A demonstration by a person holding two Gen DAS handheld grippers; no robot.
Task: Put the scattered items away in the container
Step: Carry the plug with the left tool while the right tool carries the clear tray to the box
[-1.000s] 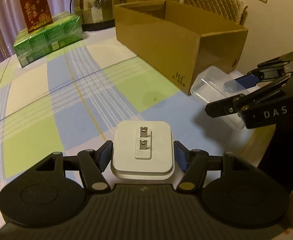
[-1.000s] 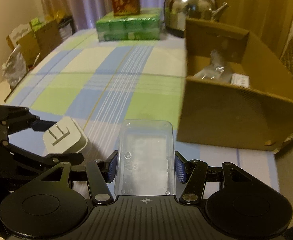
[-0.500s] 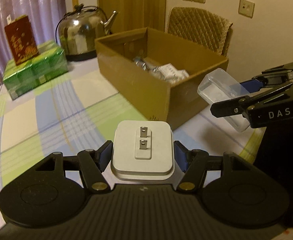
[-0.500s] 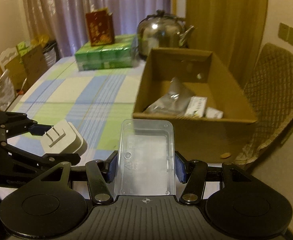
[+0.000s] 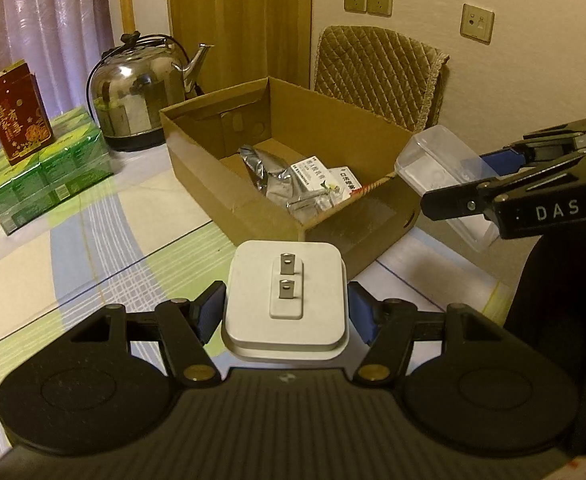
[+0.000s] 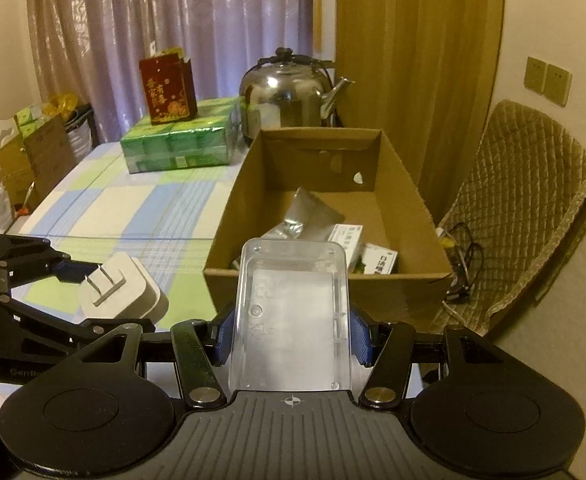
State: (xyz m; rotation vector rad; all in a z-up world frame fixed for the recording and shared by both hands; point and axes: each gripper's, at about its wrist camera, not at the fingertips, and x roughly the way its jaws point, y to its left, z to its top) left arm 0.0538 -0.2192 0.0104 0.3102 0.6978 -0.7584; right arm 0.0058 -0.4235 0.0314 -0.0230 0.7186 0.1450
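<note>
Left tongs [image 5: 287, 314] clamped on rigid, dense white plug adapter [image 5: 285, 300] by its flat sides, right tongs [image 6: 291, 340] pinching light, slick clear plastic case [image 6: 291, 316], both held short of cardboard box [image 6: 229, 208]

The table [image 6: 105, 204] wears a checked cloth of blue, green and cream. In the right wrist view, an open cardboard box [image 6: 229, 216] stands on it at about 1 o'clock. A steel kettle [image 6: 289, 92] sits at 12 o'clock behind the box, and a green shrink-wrapped pack [image 6: 177, 140] lies at 11 o'clock beside the kettle.
</note>
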